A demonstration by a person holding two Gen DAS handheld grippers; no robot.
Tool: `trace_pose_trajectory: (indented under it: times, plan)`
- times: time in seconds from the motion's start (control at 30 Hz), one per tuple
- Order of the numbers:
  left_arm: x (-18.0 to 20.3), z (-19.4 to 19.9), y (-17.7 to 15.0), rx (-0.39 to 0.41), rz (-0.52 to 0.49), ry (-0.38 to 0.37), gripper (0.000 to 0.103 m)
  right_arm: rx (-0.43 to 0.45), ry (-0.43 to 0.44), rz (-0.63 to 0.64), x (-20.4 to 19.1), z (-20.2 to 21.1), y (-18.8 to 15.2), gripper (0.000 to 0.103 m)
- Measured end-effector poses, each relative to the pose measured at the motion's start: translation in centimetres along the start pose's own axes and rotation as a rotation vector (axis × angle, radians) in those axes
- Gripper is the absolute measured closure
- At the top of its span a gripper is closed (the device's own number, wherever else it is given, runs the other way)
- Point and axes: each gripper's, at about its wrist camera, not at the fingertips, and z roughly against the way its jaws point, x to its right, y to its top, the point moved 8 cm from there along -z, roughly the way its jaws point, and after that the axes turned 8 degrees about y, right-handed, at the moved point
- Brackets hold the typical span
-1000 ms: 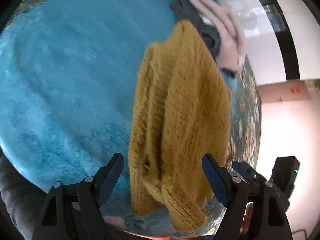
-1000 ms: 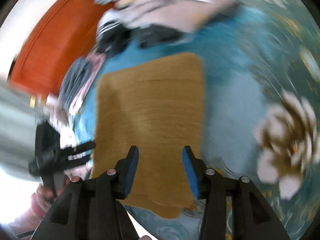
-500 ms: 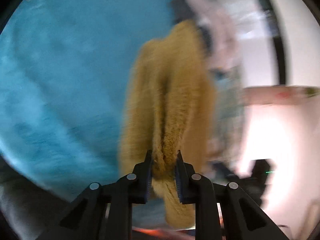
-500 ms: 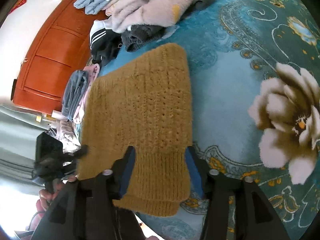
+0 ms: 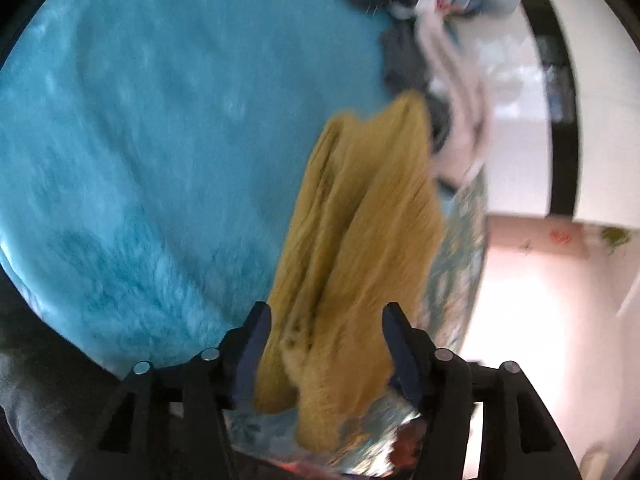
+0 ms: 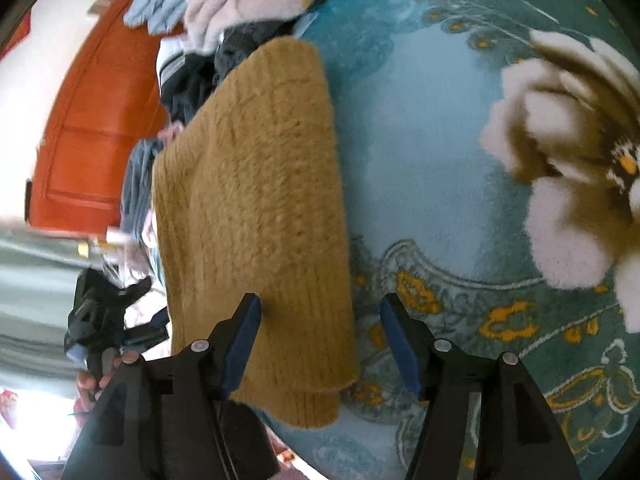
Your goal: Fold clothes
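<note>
Mustard sweater (image 6: 256, 208) folded on the teal blanket (image 5: 160, 140), no writing legible.
Left tongs (image 5: 326, 344), clenched on its edge half a second ago, are opening around it; right tongs (image 6: 320, 340) are opening too, straddling its hem.

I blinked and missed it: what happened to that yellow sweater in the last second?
The left gripper pinched the mustard sweater half a second ago and is opening again, letting go. The right gripper came lower over it, its jaws opening wider. The sweater stays folded on the blue blanket.
</note>
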Motion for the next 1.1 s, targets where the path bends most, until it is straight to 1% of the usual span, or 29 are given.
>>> trace_pose_trajectory:
  times: [0.03,0.13,0.23,0.3,0.33,0.37,0.4,0.43,0.47,0.5,0.6,0.67,0.73,0.8,0.83,0.9,0.93,0.97,1.03,1.1]
  plan:
    - [0.1,0.5,0.5,0.017,0.007,-0.018,0.035,0.015,0.023,-0.025,0.3,-0.1,0.0,0.040]
    - [0.3,1.3,1.2,0.050,0.013,-0.042,0.032,0.026,0.078,-0.061,0.3,-0.7,-0.4,0.040]
    - [0.5,0.6,1.0,0.036,0.030,-0.040,0.032,0.003,0.138,-0.074,-0.5,-1.7,-1.1,0.040]
    - [0.4,0.1,1.0,0.022,0.041,-0.030,0.032,-0.004,0.141,-0.088,-0.7,-1.9,-1.3,0.039]
    - [-0.4,0.4,0.6,0.019,0.043,-0.028,0.032,-0.003,0.136,-0.096,-0.7,-1.9,-1.4,0.040]
    - [-0.6,0.4,0.4,0.019,0.044,-0.027,0.032,-0.003,0.131,-0.104,-0.8,-1.9,-1.4,0.042]
    - [-0.3,0.2,0.3,0.019,0.045,-0.027,0.032,-0.003,0.126,-0.113,-0.8,-1.9,-1.5,0.055]
    - [-0.2,0.0,0.3,0.020,0.045,-0.028,0.032,-0.002,0.122,-0.121,-0.8,-1.9,-1.5,0.066]
    - [-0.2,0.0,0.3,0.021,0.045,-0.029,0.032,-0.004,0.122,-0.125,-0.9,-1.8,-1.6,0.068]
    - [-0.3,-0.1,0.2,0.020,0.047,-0.032,0.032,-0.007,0.128,-0.126,-1.0,-1.6,-1.6,0.075]
    - [-0.7,-0.1,0.1,0.016,0.056,-0.039,0.032,-0.025,0.138,-0.085,-2.5,-0.9,-1.2,0.079]
    - [-1.0,0.0,0.0,0.012,0.059,-0.036,0.032,-0.038,0.148,-0.053,-3.5,-0.3,-0.3,0.080]
    - [-1.0,-0.1,0.1,0.014,0.059,-0.037,0.032,-0.025,0.133,0.002,-4.3,1.2,1.5,0.081]
    - [-0.9,-0.2,0.2,0.016,0.058,-0.039,0.032,0.016,0.093,0.049,-4.1,3.2,4.0,0.081]
    - [-0.7,-0.3,0.3,0.015,0.057,-0.039,0.032,0.039,0.065,0.052,-3.5,4.0,5.6,0.081]
    - [-0.4,-0.7,0.5,0.012,0.056,-0.039,0.030,0.058,0.008,0.040,-2.1,4.4,8.0,0.081]
    - [-0.2,-0.8,0.6,0.012,0.055,-0.041,0.029,0.050,-0.020,0.032,-1.3,4.3,8.5,0.081]
    - [0.2,-0.9,0.9,0.014,0.054,-0.046,0.028,0.036,-0.030,0.027,-0.9,4.2,8.4,0.081]
    - [0.6,-0.9,1.7,0.022,0.069,-0.060,0.023,0.015,-0.050,0.023,0.0,4.0,8.0,0.080]
    - [1.3,-1.0,2.8,0.028,0.103,-0.095,0.021,0.025,-0.051,0.017,0.4,4.3,7.5,0.080]
